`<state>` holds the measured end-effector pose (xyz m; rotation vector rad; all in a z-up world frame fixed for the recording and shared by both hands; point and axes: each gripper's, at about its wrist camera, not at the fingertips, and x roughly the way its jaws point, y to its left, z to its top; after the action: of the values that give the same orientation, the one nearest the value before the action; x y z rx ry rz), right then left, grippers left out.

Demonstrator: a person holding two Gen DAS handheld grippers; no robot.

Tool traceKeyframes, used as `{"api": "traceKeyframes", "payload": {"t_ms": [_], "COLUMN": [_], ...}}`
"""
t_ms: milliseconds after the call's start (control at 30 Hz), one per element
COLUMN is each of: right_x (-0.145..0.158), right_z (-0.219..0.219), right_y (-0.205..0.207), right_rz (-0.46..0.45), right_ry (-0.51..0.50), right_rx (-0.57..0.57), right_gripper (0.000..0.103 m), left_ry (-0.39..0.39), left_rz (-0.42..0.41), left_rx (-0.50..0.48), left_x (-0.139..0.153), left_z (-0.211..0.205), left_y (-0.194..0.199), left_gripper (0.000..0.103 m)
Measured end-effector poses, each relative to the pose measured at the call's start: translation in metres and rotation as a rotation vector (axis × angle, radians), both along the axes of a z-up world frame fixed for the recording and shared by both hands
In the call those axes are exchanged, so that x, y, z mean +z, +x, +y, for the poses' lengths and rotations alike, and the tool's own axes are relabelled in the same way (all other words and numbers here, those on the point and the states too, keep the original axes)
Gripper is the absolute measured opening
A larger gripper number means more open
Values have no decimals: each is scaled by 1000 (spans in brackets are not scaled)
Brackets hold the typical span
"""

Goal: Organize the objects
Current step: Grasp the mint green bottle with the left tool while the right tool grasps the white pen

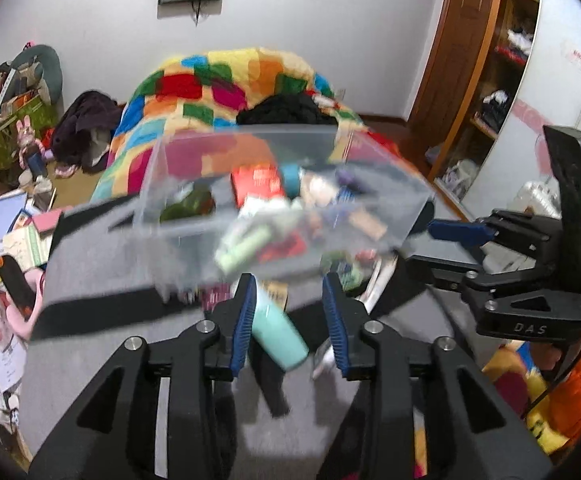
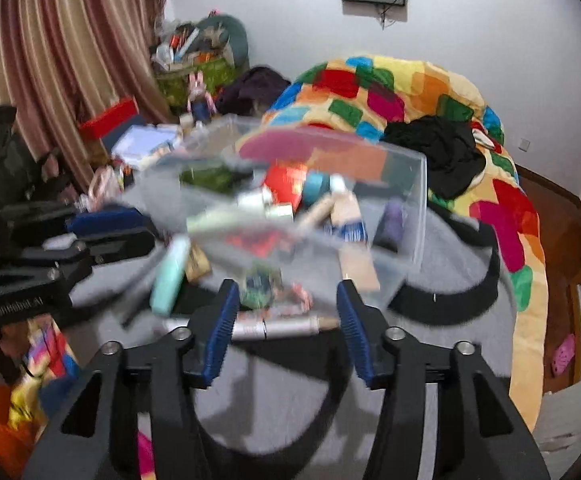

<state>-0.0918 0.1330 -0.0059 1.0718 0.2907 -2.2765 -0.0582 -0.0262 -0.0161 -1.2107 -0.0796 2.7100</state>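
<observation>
A clear plastic bin (image 1: 194, 184) (image 2: 406, 200) holding several small items stands on a grey cloth surface (image 1: 122, 276) (image 2: 290, 392); the views are blurred by motion. My left gripper (image 1: 288, 284) is open just in front of the bin, with a mint tube (image 1: 278, 336) lying between its fingers. My right gripper (image 2: 284, 294) is open near the bin's front, above a silver pen-like tube (image 2: 274, 328) and a small dark green item (image 2: 256, 290). The mint tube (image 2: 168, 276) lies to its left. The right gripper shows at the right of the left wrist view (image 1: 462, 230).
A bed with a colourful patchwork quilt (image 1: 194, 92) (image 2: 410, 92) lies behind the bin. Cluttered books and bags (image 1: 6, 216) sit at the left, a wooden wardrobe (image 1: 486, 80) at the right, striped curtains (image 2: 62, 40) at the far left.
</observation>
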Motion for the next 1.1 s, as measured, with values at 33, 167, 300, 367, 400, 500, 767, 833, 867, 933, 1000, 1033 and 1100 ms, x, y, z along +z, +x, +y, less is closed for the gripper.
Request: {"api": "traceKeyframes", "payload": {"t_ms": [33, 167, 300, 367, 400, 500, 767, 833, 867, 933, 1000, 1033, 1100], "right_x": [-7, -28, -35, -35, -35, -38, -37, -40, -41, -38, -34, -34, -34], "right_z": [1, 4, -1, -6, -8, -14, -4, 0, 1, 2, -2, -5, -15], "right_y": [-1, -16, -28, -31, -33, -36, -15, -1, 6, 13, 17, 16, 14], "right_rz": [-14, -98, -130, -124, -124, -135, -171, -165, -149, -127, -106, -101, -101], "right_ry": [15, -1, -2, 3, 1, 12, 54, 103, 127, 131, 121, 120, 119], "right_rx": [-3, -15, 9, 31, 48, 85, 200, 233, 240, 248, 261, 265, 273], "right_gripper": [50, 50, 51, 52, 54, 58, 58, 58, 58, 58, 58, 58, 58], "left_ry": [-2, 24, 22, 26, 30, 0, -4, 6, 10, 11, 0, -8, -19], "left_rz": [-17, -105, -134, -138, -134, -119, -111, -114, -114, -114, -112, -111, -107], "left_rx": [4, 28, 46, 51, 59, 54, 25, 26, 23, 15, 1, -3, -15], "left_x": [-6, -31, -44, -47, -49, -49, -46, -43, -43, -41, -41, -41, -40], "left_z": [0, -5, -4, -4, -4, 1, -10, -18, -21, -24, -22, -20, -15], "left_y": [1, -7, -17, -20, -22, -20, 9, 21, 27, 39, 47, 49, 52], "left_gripper": [36, 36, 37, 36, 36, 25, 14, 13, 13, 13, 13, 14, 14]}}
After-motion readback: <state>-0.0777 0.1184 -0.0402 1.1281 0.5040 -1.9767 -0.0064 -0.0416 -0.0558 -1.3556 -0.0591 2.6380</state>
